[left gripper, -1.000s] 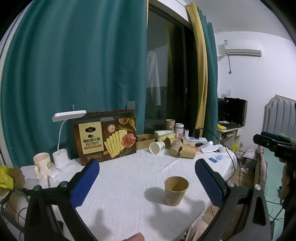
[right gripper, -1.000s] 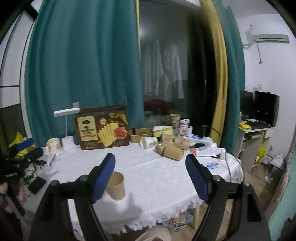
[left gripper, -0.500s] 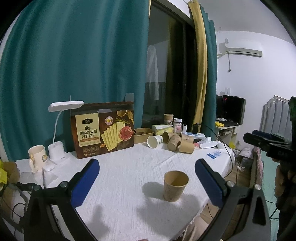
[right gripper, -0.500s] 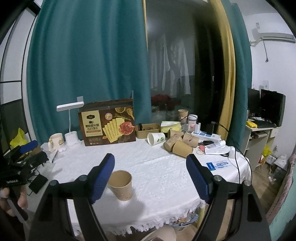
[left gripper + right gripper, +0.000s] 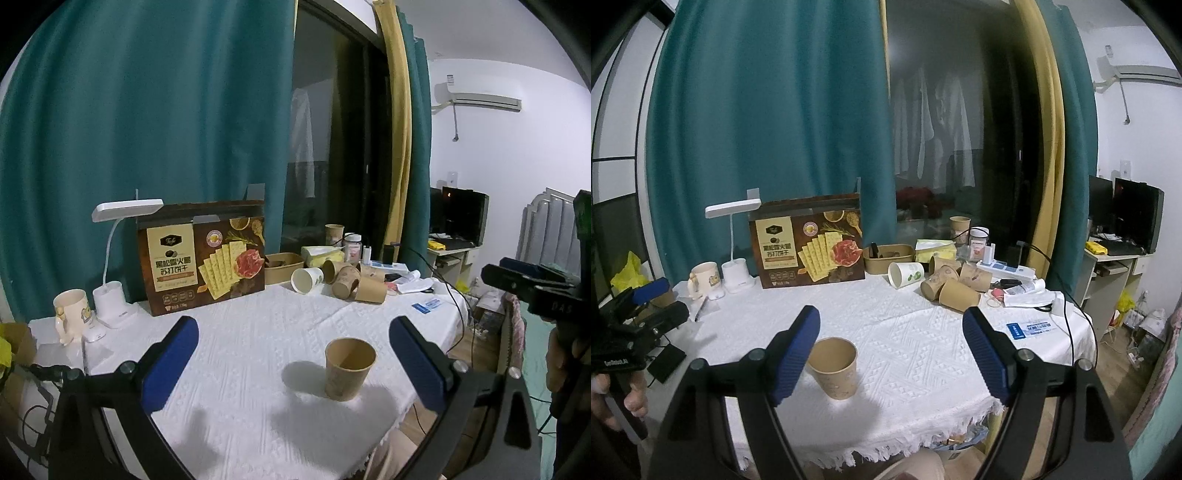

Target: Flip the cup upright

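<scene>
A brown paper cup (image 5: pixel 348 368) stands upright, mouth up, on the white tablecloth (image 5: pixel 258 332) near the table's front edge. It also shows in the right wrist view (image 5: pixel 834 367). My left gripper (image 5: pixel 293 360) is open and empty, its blue pads held back from the cup, which sits between them toward the right pad. My right gripper (image 5: pixel 892 354) is open and empty; the cup stands just beside its left pad (image 5: pixel 794 350), beyond it. Each gripper shows at the edge of the other's view.
At the back stand a cracker box (image 5: pixel 201 264), a white desk lamp (image 5: pixel 110 295), a cream mug (image 5: pixel 70 310), a brown tray (image 5: pixel 284 263) and several paper cups lying on their sides (image 5: pixel 347 282). Papers and cables (image 5: pixel 1027 295) lie at the right.
Both grippers have drawn back and risen a little from the table, so the upright cup looks slightly farther off. The cup has not moved.
</scene>
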### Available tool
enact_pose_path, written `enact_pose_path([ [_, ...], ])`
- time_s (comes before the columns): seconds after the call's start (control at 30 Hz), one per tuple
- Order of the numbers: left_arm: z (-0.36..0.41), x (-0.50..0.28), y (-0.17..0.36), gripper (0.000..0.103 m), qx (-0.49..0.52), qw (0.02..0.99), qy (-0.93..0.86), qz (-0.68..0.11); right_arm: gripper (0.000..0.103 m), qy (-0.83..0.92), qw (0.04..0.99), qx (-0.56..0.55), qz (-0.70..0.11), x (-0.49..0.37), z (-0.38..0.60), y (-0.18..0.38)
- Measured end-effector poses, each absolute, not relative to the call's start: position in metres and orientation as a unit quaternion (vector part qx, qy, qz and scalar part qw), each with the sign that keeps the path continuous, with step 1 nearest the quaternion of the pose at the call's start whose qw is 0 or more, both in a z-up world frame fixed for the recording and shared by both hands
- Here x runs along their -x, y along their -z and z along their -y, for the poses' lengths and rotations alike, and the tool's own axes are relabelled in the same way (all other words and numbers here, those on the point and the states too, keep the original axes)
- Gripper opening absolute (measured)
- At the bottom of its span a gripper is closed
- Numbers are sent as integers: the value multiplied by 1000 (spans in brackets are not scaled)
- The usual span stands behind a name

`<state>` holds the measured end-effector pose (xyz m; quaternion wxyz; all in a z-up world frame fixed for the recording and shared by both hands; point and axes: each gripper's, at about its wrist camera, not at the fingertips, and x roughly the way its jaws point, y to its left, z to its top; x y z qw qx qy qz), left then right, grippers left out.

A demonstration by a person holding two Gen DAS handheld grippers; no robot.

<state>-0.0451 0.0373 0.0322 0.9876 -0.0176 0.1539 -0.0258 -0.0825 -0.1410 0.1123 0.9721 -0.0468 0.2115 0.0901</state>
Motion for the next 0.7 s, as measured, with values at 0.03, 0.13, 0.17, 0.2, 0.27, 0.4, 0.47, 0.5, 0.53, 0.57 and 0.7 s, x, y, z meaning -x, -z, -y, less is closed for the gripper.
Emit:
enact_pose_path([
  [0.03, -37, 45, -32, 103, 17, 988, 27, -154, 78, -91, 972, 48, -211, 82, 140, -112],
  [0.13, -36, 43, -32, 103, 17, 987, 30, -154, 78, -91, 972, 49, -210, 82, 139, -111],
  [0.17, -36, 43, -32, 103, 17, 987, 31, -154, 78, -91, 972, 48, -210, 82, 139, -111],
  [0.2, -36, 43, -33, 103, 17, 987, 32, -154, 78, -92, 972, 48, -211, 82, 139, -111],
  [0.27, -35, 42, -33, 103, 16, 987, 33, -154, 78, -91, 972, 48, -210, 82, 139, -110],
  [0.4, -34, 42, -35, 103, 16, 988, 37, -151, 78, -90, 972, 45, -211, 81, 140, -110],
  [0.47, -34, 43, -35, 103, 15, 988, 38, -150, 78, -89, 972, 45, -211, 81, 141, -110],
  [0.5, -33, 43, -35, 103, 14, 988, 38, -149, 78, -89, 972, 45, -211, 80, 141, -110],
  [0.53, -33, 43, -35, 103, 14, 988, 39, -149, 78, -89, 972, 45, -211, 80, 141, -110],
  [0.57, -33, 43, -36, 103, 14, 988, 39, -149, 78, -89, 972, 45, -211, 80, 142, -110],
  [0.7, -32, 43, -36, 103, 14, 988, 40, -148, 78, -88, 972, 44, -211, 80, 142, -110],
])
